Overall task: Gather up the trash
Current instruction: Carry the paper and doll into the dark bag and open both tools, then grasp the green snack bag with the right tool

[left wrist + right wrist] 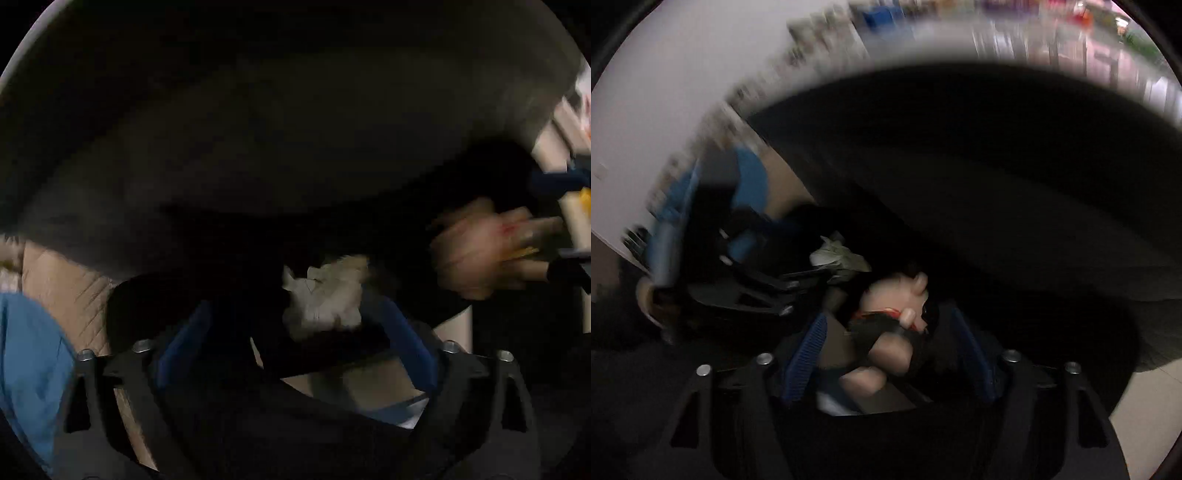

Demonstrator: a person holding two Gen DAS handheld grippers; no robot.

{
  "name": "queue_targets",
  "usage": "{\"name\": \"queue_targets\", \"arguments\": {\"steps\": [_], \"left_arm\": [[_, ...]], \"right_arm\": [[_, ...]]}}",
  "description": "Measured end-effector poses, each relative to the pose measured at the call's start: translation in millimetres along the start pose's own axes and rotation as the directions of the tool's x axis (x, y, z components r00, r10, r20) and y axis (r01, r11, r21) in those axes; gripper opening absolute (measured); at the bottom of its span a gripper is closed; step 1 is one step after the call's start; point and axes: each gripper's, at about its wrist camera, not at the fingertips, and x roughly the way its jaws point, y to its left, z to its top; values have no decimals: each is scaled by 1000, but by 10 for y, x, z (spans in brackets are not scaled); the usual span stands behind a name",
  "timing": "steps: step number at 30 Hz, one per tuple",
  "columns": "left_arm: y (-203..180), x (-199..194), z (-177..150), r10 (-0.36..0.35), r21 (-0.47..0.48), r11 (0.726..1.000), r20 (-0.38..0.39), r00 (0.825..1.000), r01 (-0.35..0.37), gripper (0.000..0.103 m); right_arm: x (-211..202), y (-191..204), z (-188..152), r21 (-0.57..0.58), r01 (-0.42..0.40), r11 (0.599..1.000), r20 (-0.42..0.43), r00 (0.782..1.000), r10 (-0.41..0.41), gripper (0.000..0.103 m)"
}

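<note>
Evidently, a crumpled whitish wad of paper [325, 295] was seen at lower centre, between the spread blue pads of the left gripper [295, 332], unpressed, over a dark bag mouth [258, 147]. Light, soft, crushable, it was judged graspable anywhere across its bulk. The right gripper [890, 354] stood parted around a small pinkish figure [897, 302], contact unclear.

No lettering, label, brand, number or sign can be read in either wrist view; both are dark and smeared by motion blur.

beige tiled floor [66, 280], blue cloth [29, 350], white wall [665, 92], blurred shelves [1052, 33]
</note>
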Motion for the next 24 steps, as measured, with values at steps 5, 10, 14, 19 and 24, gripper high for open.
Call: {"name": "queue_targets", "arguments": {"steps": [5, 10, 14, 19, 24], "left_arm": [[113, -67, -100, -4, 42, 999, 19, 1000, 3, 91], [167, -750, -196, -99, 120, 990, 178, 979, 79, 91], [49, -1287, 72, -159, 179, 978, 319, 934, 105, 91], [-38, -1638, 577, -211, 174, 973, 398, 893, 153, 91], [-226, -1789, 757, -215, 162, 974, 423, 880, 160, 91]], "right_arm": [[-626, 126, -121, -55, -26, 998, 71, 997, 30, 62], [-1952, -78, 196, -18, 52, 999, 386, 922, -41, 76], [-2515, -893, 934, 64, 320, 945, 527, 793, -305, 98], [-2450, -2317, 1869, 226, 352, 908, 433, 799, -417, 97], [-2318, -3234, 2020, 492, 62, 868, 441, 842, -310, 97]]}}
